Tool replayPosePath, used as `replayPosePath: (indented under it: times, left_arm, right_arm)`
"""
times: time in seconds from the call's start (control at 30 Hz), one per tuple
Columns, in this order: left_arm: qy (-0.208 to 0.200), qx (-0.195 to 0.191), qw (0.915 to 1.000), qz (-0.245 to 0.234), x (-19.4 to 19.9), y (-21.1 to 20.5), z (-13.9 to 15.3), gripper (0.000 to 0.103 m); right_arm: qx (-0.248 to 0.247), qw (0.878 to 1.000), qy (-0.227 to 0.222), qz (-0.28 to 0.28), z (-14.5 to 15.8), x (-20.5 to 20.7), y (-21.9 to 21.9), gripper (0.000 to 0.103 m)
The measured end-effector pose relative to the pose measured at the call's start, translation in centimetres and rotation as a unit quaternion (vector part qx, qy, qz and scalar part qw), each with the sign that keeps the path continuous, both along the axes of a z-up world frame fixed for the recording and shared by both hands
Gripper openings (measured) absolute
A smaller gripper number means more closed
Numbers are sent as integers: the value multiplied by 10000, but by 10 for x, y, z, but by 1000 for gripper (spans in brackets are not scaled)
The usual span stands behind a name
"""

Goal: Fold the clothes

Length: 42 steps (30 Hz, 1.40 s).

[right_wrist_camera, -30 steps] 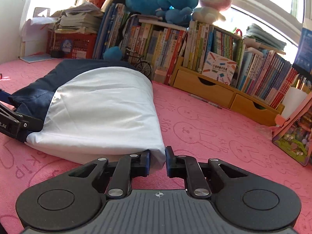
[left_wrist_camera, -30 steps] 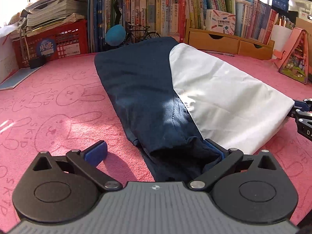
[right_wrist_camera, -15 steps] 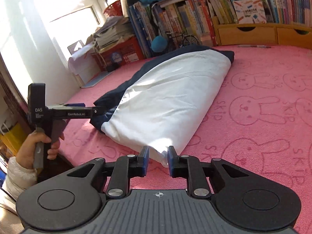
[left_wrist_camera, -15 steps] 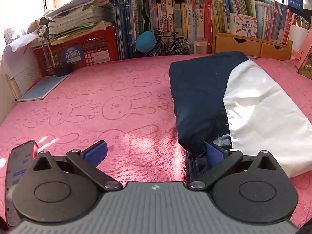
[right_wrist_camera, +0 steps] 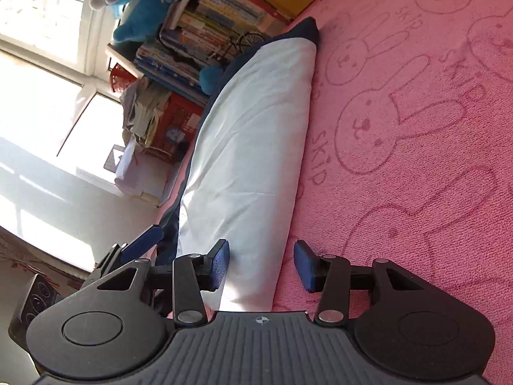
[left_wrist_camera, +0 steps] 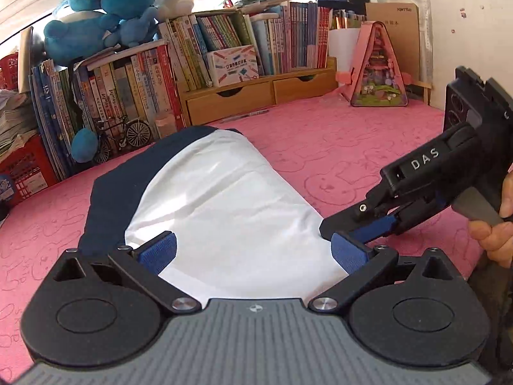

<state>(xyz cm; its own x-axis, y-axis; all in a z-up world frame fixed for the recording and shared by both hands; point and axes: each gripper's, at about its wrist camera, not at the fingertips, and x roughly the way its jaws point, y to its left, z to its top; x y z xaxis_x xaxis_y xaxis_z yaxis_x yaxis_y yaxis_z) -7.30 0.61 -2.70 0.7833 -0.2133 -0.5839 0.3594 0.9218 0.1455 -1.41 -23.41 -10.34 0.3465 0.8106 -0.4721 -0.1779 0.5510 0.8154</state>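
Pink bunny mat (left_wrist_camera: 336, 134) everywhere, and only the left cam shows the drawers (left_wrist_camera: 256, 96) behind the garment (left_wrist_camera: 224, 211), while the right cam is rolled toward a sunlit window. Garment's near end is cut off by both grippers. Left gripper (left_wrist_camera: 253, 252) gapes wide over its white end; right gripper (right_wrist_camera: 261, 264) is spread too, one pad on it.

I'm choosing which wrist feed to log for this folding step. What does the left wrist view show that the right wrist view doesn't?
Only the left wrist view shows the pink toy house, the wooden drawers and the person's hand on the other gripper's handle. Only the right wrist view shows the sunlit window and the SKIP bunny prints up close. Both show the folded navy-and-white garment, the pink mat, the bookshelf, and open grippers, left and right.
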Motion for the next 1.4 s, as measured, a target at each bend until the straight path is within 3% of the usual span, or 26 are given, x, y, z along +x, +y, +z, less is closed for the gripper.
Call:
replayPosePath:
  times: [0.07,0.13,0.2,0.33,0.63,0.73,0.87,0.9,0.97,1.03,1.13,1.2,1.3,1.4]
  left_arm:
    - [440,-174,9988,118,15,5,-18,103]
    - [846,-799,9931,169,29,23,-27,103]
    - [895,-656,9937,135,29,26,-27,103]
    - [731,-363,9965,177,23,20,-30,103]
    - [552,-422,9975,116,20,17,-30,103]
    - [457,-464,9978,109,17,17,-31,103]
    - [368,-520,9979,95,15,18,-31,103]
    - [345,-534,9979,92,14,18,-32,103]
    - [312,-549,9980,92,13,17,-31,103]
    - [263,-566,9980,91,11,16,-32,103]
    - [205,-594,9980,95,9,16,-33,103]
    - [168,-613,9979,99,9,16,-33,103]
    - [128,-634,9979,101,7,17,-34,103]
    - [91,-649,9978,121,5,17,-35,103]
  right_arm:
    - [-44,10000,-75,31,-1,5,5,42]
    - [-117,9997,-209,-28,0,15,12,41]
    - [-193,9991,-355,-155,0,26,19,39]
    - [-285,9974,-475,-451,-1,54,32,34]
    - [-730,9900,-395,-1137,-1,149,44,32]
    - [-1289,9814,-673,-1254,4,187,52,31]
    - [-1819,9701,-839,-1367,3,235,62,22]
    - [-1927,9675,-889,-1374,2,246,65,7]
    - [-2121,9617,-988,-1426,-1,270,69,6]
    - [-2033,9641,-792,-1510,1,286,67,8]
    - [-2214,9598,-848,-1502,17,283,69,17]
    - [-2563,9477,-1453,-1231,40,257,76,20]
    - [-2933,9266,-2328,-351,72,199,104,37]
    - [-3012,9025,-2965,832,98,131,144,36]
